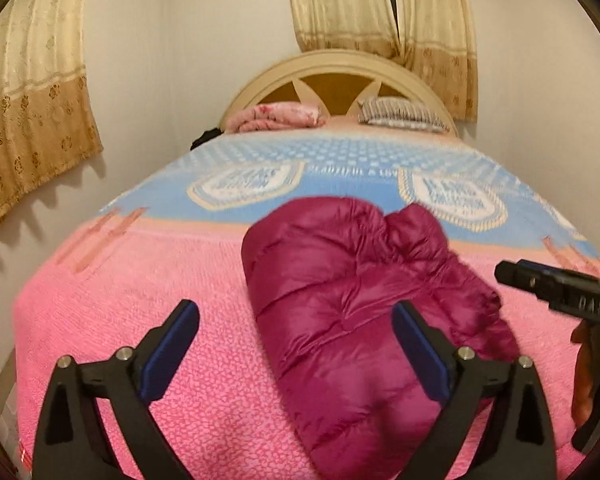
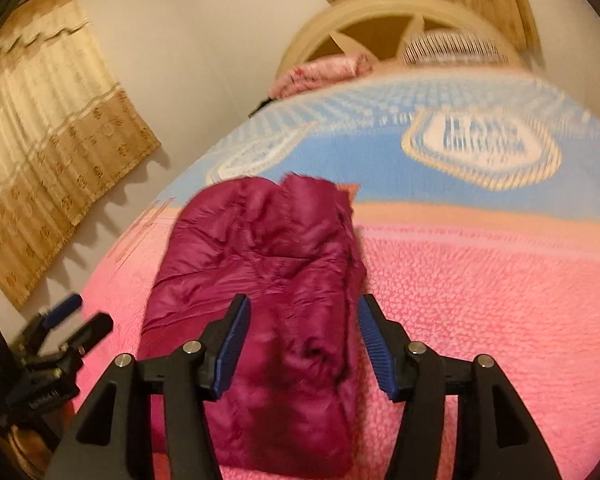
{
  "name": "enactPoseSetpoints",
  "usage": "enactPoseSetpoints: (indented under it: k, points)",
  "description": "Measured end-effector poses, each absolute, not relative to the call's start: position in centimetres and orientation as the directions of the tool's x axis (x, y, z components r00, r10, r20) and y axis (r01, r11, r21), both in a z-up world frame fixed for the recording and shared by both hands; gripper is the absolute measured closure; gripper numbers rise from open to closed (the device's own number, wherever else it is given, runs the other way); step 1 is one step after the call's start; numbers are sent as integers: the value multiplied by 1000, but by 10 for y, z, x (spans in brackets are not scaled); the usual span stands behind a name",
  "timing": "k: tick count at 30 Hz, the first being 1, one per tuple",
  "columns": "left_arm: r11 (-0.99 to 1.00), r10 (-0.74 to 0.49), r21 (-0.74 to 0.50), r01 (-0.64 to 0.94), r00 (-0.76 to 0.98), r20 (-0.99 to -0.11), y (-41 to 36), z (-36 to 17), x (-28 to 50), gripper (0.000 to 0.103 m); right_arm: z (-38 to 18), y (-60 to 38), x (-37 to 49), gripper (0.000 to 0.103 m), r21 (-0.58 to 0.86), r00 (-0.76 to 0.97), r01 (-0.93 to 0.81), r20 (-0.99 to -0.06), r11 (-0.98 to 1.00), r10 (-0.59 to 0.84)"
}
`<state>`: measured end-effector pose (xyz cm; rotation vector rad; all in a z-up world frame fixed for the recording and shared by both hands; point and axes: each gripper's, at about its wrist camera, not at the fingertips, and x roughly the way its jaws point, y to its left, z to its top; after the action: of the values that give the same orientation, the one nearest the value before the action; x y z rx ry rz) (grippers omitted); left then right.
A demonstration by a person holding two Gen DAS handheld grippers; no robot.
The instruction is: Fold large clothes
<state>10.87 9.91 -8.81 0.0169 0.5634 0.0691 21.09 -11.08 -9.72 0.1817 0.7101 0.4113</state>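
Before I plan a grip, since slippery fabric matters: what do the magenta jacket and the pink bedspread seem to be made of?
The magenta jacket looks like quilted nylon or polyester with puffy filling: it has a glossy sheen and stitched, bulging panels. The pink bedspread looks like matte, nubby chenille or terry, given its pebbled texture. I can't be certain of either fibre.

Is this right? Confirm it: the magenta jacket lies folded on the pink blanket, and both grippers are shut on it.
Not quite. The jacket does lie folded on the pink blanket, but both grippers are open. Each wrist view shows it: the left gripper and the right gripper have fingers spread, gripping nothing.
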Motion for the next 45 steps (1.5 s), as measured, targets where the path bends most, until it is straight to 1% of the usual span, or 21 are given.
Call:
enactPoseSetpoints:
  k: [2,4,6,10,15,29,45]
  points:
    - [998,67,28,-61,856,-513,97,-78,104,3,-85,-108,193,41,268,711,-322,-565,908,419]
    - [998,59,17,-59,870,-490,96,-70,99,0,-79,-107,182,39,253,731,-325,-544,911,412]
    - [998,54,7,-57,880,-472,92,-64,93,0,-69,-109,169,36,242,754,-329,-515,913,408]
    - [999,45,5,-48,891,-452,93,-58,85,0,-54,-110,153,32,230,781,-333,-476,915,404]
    - [999,40,-9,-49,896,-442,94,-54,82,0,-42,-114,141,30,226,802,-330,-445,917,398]
    - [999,36,-14,-46,909,-414,92,-45,73,0,-37,-111,127,28,224,803,-345,-433,912,410]
    - [999,34,-15,-44,908,-418,91,-43,72,0,-41,-111,125,28,231,799,-347,-435,909,415]
